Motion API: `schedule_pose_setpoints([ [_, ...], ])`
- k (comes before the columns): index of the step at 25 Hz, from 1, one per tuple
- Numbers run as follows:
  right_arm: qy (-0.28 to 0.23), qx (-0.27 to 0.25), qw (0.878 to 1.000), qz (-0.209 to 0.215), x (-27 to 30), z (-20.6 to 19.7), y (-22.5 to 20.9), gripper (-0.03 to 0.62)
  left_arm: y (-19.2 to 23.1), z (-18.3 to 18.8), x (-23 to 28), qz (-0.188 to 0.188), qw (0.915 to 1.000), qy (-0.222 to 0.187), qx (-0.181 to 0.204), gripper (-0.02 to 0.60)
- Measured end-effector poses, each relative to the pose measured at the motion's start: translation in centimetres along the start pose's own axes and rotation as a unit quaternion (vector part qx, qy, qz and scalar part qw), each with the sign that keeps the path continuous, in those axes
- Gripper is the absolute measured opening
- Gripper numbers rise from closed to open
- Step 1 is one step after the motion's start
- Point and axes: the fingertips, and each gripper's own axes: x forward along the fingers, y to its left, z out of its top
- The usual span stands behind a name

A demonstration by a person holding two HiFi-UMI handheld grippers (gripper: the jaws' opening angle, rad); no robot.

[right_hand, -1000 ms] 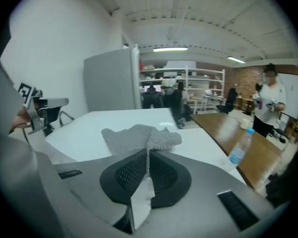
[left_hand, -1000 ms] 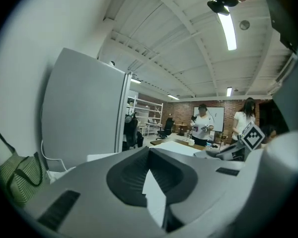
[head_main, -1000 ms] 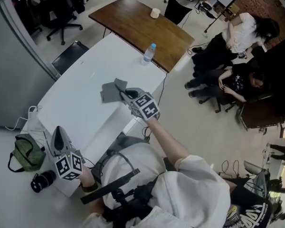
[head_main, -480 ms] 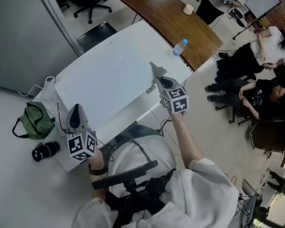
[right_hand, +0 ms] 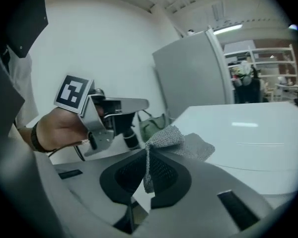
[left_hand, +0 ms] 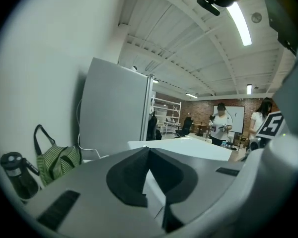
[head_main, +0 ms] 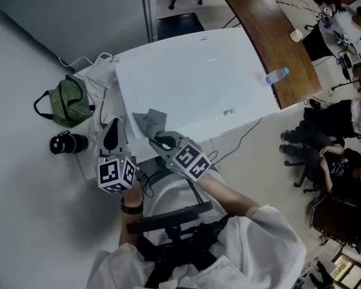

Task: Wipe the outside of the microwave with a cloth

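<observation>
A grey cloth (head_main: 149,124) hangs from my right gripper (head_main: 158,142), over the near left corner of the white table (head_main: 198,71). In the right gripper view the jaws are shut on a fold of the cloth (right_hand: 181,143), and the rest spreads beyond the right gripper (right_hand: 147,170). My left gripper (head_main: 112,134) is just to the left of the cloth; in the left gripper view its jaws (left_hand: 149,175) meet with nothing between them. The left gripper (right_hand: 114,110) also shows in the right gripper view, held in a hand. I cannot make out a microwave.
A green bag (head_main: 71,101) and a black flask (head_main: 69,143) lie on the floor to the left. A grey cabinet (head_main: 66,11) stands behind. A water bottle (head_main: 275,76) lies on the brown table (head_main: 277,35). People sit at the right (head_main: 343,155).
My right gripper has lifted the cloth off the table's middle and carried it to the near left corner, close to the left gripper. The head view has swung round.
</observation>
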Motion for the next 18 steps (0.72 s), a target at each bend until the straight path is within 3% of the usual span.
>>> schedule_pose_setpoints([
  [3, 0.017, -0.038, 0.993, 0.114, 3.7, 0.1, 7.7, 0.015, 1.8, -1.0, -2.3, 0.016, 0.9998, 0.004, -0.008, 0.032],
  [6, 0.013, -0.052, 0.989, 0.138, 4.9, 0.4, 10.3, 0.014, 3.0, -1.6, -3.5, 0.027, 0.9995, 0.008, -0.016, 0.034],
  [9, -0.004, -0.036, 0.995, 0.095, 3.9, 0.2, 8.2, 0.014, 3.0, -1.9, -4.2, 0.027, 0.9994, 0.007, -0.018, 0.034],
  [13, -0.031, 0.002, 0.999, -0.015, -0.2, -0.7, 0.8, 0.014, 1.3, -1.8, -3.8, 0.019, 0.9997, 0.008, -0.014, 0.034],
  [18, -0.066, 0.071, 0.983, -0.157, -10.4, -3.4, -11.1, 0.014, -3.5, -1.0, -2.1, 0.005, 1.0, 0.003, 0.002, 0.032],
])
